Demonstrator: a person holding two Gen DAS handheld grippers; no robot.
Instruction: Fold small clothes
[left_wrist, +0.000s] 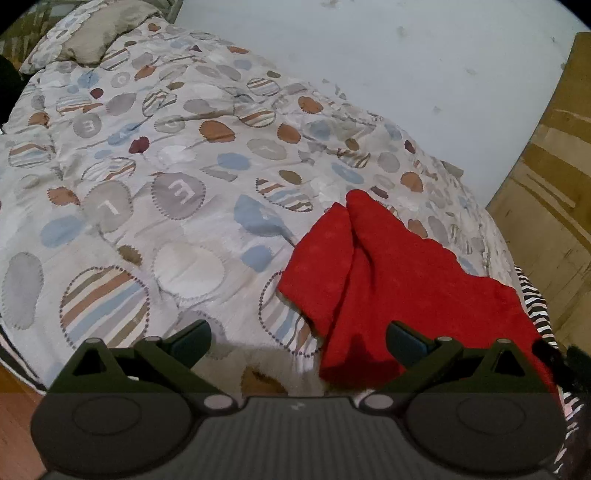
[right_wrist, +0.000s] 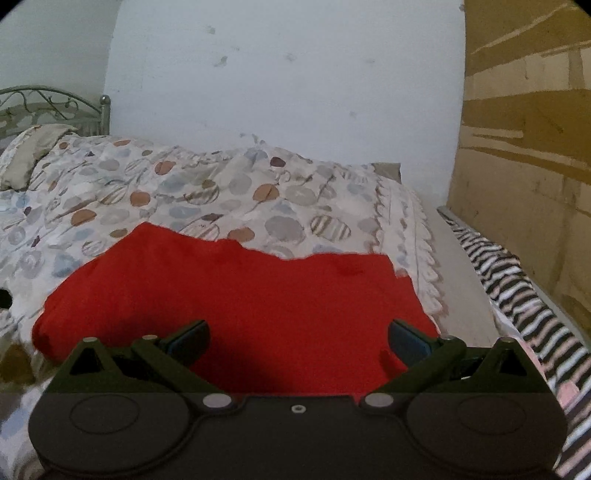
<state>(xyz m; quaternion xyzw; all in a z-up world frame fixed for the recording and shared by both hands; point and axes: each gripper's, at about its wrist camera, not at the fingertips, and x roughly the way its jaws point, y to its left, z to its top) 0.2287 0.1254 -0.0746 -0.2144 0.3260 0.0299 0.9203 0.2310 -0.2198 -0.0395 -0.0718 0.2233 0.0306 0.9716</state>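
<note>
1. Fingers of the left gripper (left_wrist: 297, 341) were spread wide, with nothing held between them; bedding filled the gap, and the right-hand pad (left_wrist: 406, 345) was seen over the near edge of the red garment (left_wrist: 388, 280).
2. Fingers of the right gripper (right_wrist: 297, 341) were likewise spread wide and empty, and both pads were seen directly above the red garment (right_wrist: 236, 295), just clear of its near edge; whether they touched the cloth could not be told.
3. The red garment was laid flat on the patterned duvet (left_wrist: 166, 177), close to the bed's near edge and toward its foot end, with a lengthwise crease visible in the left wrist view and a wavy far edge in the right wrist view.
4. The patterned duvet (right_wrist: 207, 192), printed with grey, blue, brown and striped circles, was spread over most of the bed and was wrinkled toward the far edge.
5. A black-and-white striped sheet (right_wrist: 524, 295) was exposed along the foot edge of the bed, just beyond the garment.
6. A pillow (left_wrist: 99, 33) was seen at the head end, and a metal headboard (right_wrist: 48, 107) behind it.
7. A pale wall (right_wrist: 280, 81) ran along the bed's far edge, and a wooden panel (right_wrist: 528, 147) stood at the foot end.
</note>
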